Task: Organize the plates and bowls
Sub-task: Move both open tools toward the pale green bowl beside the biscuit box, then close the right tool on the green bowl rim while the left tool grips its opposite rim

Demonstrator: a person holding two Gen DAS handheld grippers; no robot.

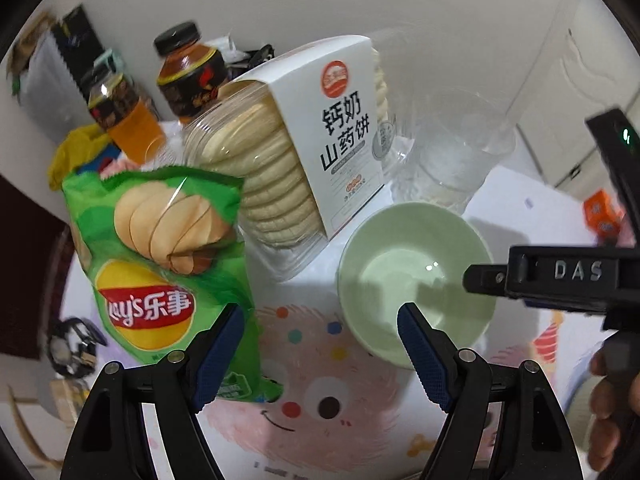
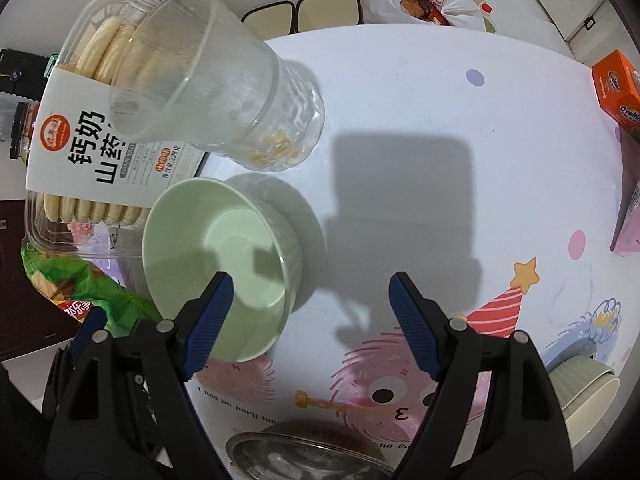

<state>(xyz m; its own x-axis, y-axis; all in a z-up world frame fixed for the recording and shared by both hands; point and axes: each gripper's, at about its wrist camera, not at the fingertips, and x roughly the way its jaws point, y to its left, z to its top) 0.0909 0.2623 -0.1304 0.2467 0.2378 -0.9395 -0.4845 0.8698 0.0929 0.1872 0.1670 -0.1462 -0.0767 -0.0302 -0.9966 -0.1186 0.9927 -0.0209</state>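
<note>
Left wrist view: left hand-held gripper jaws apart, nothing between the pads. Green bowl upright on the worktop, at about 2 o'clock from the gripper midpoint; the right-side fingertip overlaps the bowl's near rim in the picture, contact can't be told. Right hand-held gripper enters from 3 o'clock, its tip over the bowl's right rim. Chip bag at 10 o'clock, behind the left-side fingertip. Cracker box at 12 o'clock, touching or just beside the bowl. Clear cup at 1 o'clock, behind the bowl. Count: 1 green bowl, 1 chip bag, 1 cracker box, 1 clear cup, 2 drink bottles at 11 o'clock.

Right wrist view: right hand-held gripper jaws apart, empty, pointing down at the worktop. Green bowl at 9 o'clock; left-side fingertip sits over its inside, right-side one over bare worktop. Clear cup at 11 o'clock, cracker box at 10 o'clock. Ribbed bowl at 4 o'clock, well apart. Metal bowl at 6 o'clock, partly hidden. Orange box at 2 o'clock. Count: 3 bowls, 1 cup, 2 boxes.
</note>
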